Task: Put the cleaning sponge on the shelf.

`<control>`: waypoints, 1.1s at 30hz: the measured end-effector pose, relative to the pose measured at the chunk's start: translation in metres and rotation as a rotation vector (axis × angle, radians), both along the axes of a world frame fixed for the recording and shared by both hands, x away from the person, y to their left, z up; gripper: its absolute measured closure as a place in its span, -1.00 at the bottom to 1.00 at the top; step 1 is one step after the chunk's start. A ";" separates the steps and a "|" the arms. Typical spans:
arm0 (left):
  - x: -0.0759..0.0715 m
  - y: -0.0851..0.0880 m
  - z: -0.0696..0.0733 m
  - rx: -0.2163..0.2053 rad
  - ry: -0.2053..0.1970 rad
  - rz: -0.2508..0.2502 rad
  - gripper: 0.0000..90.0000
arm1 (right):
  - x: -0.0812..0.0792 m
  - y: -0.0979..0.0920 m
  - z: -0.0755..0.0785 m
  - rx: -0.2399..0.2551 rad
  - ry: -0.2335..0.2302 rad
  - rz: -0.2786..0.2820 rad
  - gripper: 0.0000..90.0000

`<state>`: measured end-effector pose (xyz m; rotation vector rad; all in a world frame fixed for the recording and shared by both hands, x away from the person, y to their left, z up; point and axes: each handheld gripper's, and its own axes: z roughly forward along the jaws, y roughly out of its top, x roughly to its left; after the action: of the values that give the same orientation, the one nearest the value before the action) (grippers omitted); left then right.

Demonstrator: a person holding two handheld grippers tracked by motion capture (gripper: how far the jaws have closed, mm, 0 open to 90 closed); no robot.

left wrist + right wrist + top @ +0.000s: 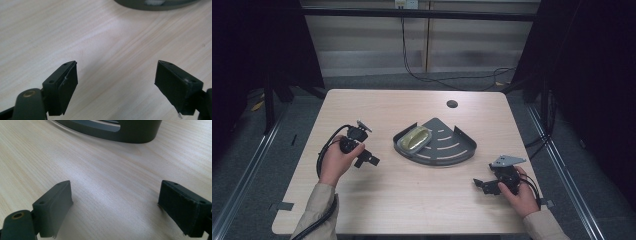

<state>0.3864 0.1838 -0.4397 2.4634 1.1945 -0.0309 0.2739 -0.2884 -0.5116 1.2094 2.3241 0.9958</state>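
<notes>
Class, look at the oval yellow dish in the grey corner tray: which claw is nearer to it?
Left. The left claw sits on the table just left of the yellow dish; the right claw sits beyond the grey corner tray, toward the near right.

Bare tabletop (412, 190) lies open between the left tongs (363, 150) and right tongs (482, 186); only the grey corner rack (452, 147), mid-table, stands in the way; its walls fence the soap dish (414, 138).

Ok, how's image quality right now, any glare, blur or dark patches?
High view: light wooden table evenly lit, surroundings black, faint sheen on the yellowish dish in the dark grey fan-shaped tray. Left gripper view: left gripper jaws sharp, tray edge at top soft. Right gripper view: right gripper near jaw slightly blurred, soft shine on the wood.
</notes>
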 end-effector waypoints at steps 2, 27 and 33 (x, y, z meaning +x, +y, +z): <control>-0.003 0.004 -0.005 0.002 -0.006 0.003 -0.59 | 0.000 0.000 0.000 0.000 0.000 0.000 -0.75; -0.028 0.029 -0.039 0.023 -0.078 -0.039 -0.59 | 0.000 0.000 0.000 0.001 0.000 -0.001 -0.75; -0.030 0.026 -0.039 0.032 -0.103 -0.042 -0.60 | 0.000 0.000 0.000 0.001 0.000 -0.001 -0.75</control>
<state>0.3568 0.2102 -0.4784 2.4851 1.1087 0.1032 0.2739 -0.2884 -0.5116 1.2103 2.3235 0.9964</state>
